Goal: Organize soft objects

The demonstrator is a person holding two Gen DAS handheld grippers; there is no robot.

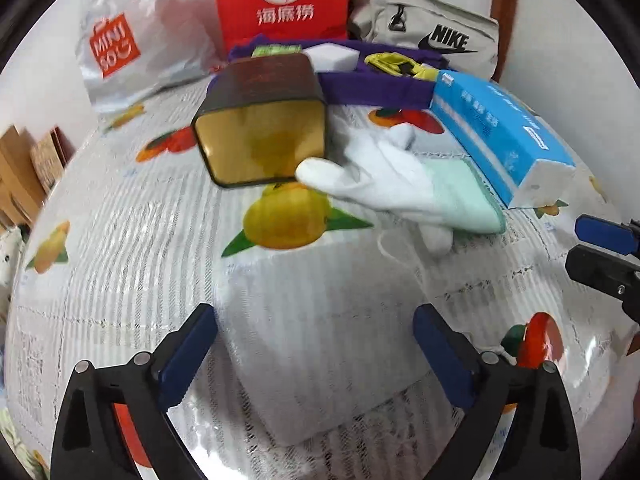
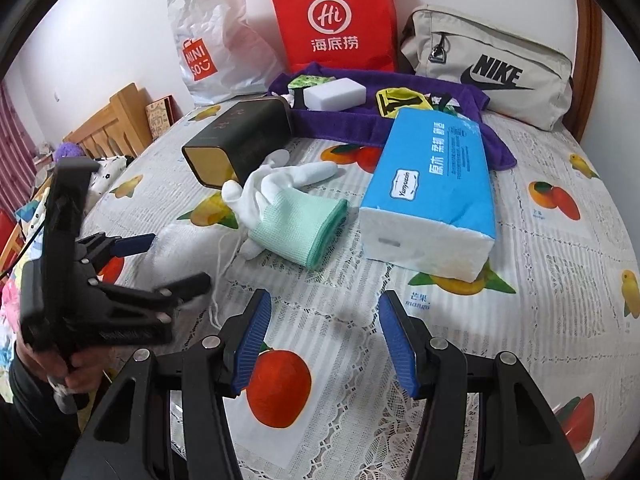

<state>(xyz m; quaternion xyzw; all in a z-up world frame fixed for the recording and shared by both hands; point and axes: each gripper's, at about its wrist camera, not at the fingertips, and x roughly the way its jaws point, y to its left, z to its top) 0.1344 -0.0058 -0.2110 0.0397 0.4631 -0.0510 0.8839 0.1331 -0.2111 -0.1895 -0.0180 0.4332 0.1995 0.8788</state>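
Note:
A white glove with a mint-green cuff (image 1: 400,184) (image 2: 288,208) lies on the fruit-print bedspread next to a dark box with a gold inside (image 1: 260,120) (image 2: 240,140) lying on its side. A blue tissue pack (image 1: 496,132) (image 2: 432,192) lies right of the glove. A purple towel (image 1: 372,84) (image 2: 340,124) behind holds a white sponge (image 1: 332,54) (image 2: 334,94) and a yellow item (image 2: 400,102). My left gripper (image 1: 316,340) (image 2: 172,260) is open and empty, in front of the glove. My right gripper (image 2: 324,340) (image 1: 580,244) is open and empty.
A Miniso plastic bag (image 1: 116,48) (image 2: 208,48), a red paper bag (image 1: 280,0) (image 2: 332,20) and a beige Nike bag (image 1: 432,32) (image 2: 492,68) stand along the wall at the back. A wooden bed frame (image 2: 116,120) is at the left.

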